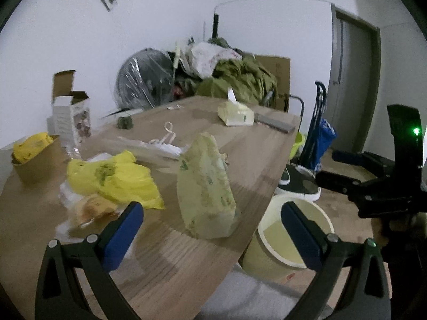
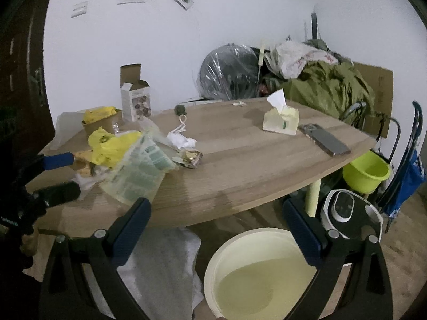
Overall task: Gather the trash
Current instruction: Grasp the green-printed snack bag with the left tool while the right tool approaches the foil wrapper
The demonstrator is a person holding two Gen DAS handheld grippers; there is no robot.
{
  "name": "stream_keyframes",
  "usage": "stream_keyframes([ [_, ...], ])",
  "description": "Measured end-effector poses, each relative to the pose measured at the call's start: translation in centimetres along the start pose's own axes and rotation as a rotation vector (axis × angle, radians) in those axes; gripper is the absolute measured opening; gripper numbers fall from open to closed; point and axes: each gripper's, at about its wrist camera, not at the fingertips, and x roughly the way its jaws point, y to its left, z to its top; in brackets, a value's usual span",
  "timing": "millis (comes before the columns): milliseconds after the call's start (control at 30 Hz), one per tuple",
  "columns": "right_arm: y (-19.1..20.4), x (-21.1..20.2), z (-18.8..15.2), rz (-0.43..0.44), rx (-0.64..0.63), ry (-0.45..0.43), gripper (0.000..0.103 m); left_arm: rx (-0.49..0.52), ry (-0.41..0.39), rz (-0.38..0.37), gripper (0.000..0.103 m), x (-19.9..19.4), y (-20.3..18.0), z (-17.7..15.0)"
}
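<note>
Both tongs hang spread and empty: the left tongs [image 1: 212,228] face the green bag [image 1: 205,189] on the counter [image 1: 256,157], the right tongs [image 2: 216,225] above the cream bin [image 2: 256,274], likely ready for dropping.

Left gripper [image 1: 212,229]: black plastic frame with two long arms, each ending in a flat blue pad.
Left gripper screws: round silver screws where the arms bend.
Right gripper [image 2: 216,230]: the same shape, black arms with blue pads [image 2: 130,233] and silver screws.
Right gripper seen from the left camera: a black block at the far right with a small green light [image 1: 415,132].
Hand: too dark to tell.
</note>
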Motion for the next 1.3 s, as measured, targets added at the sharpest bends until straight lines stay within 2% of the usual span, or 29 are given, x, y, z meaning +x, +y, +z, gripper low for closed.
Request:
stream_keyframes([
  [133, -1.5, 1.9, -0.2, 0.007, 0.02, 0.037, 0.099, 0.005, 0.057, 0.012, 0.092, 2.9, -0.3, 0.4],
  [333, -3.5, 4.0, -0.3, 0.003, 0.044, 0.077, 0.099, 0.003, 0.121, 0.019, 0.07, 6.0, -0.4, 0.5],
  [433, -4.2, 5.0, -0.1, 0.002, 0.055, 0.089, 0.099, 0.012, 0.14, 0.021, 0.056, 6.6, -0.4, 0.6],
  [500, -4.6, 5.6, 0.2, 0.002, 0.057, 0.092, 0.099, 0.005, 0.162, 0.021, 0.033, 6.9, -0.3, 0.5],
  [667, -4.7, 6.5, 0.5, -0.016, 0.025, 0.114, 0.099, -0.022, 0.15, -0.005, 0.013, 6.7, 0.2, 1.1],
  [1067, -1.9, 10.0, 2.0, 0.035, 0.02, 0.114, 0.099, -0.042, -0.043, 0.018, 0.005, 1.2, 2.6, 3.2],
  [1300, 0.9, 12.4, 3.1, 0.086, -0.018, 0.119, 0.099, -0.073, -0.125, 0.081, 0.005, -1.7, 5.0, 3.9],
])
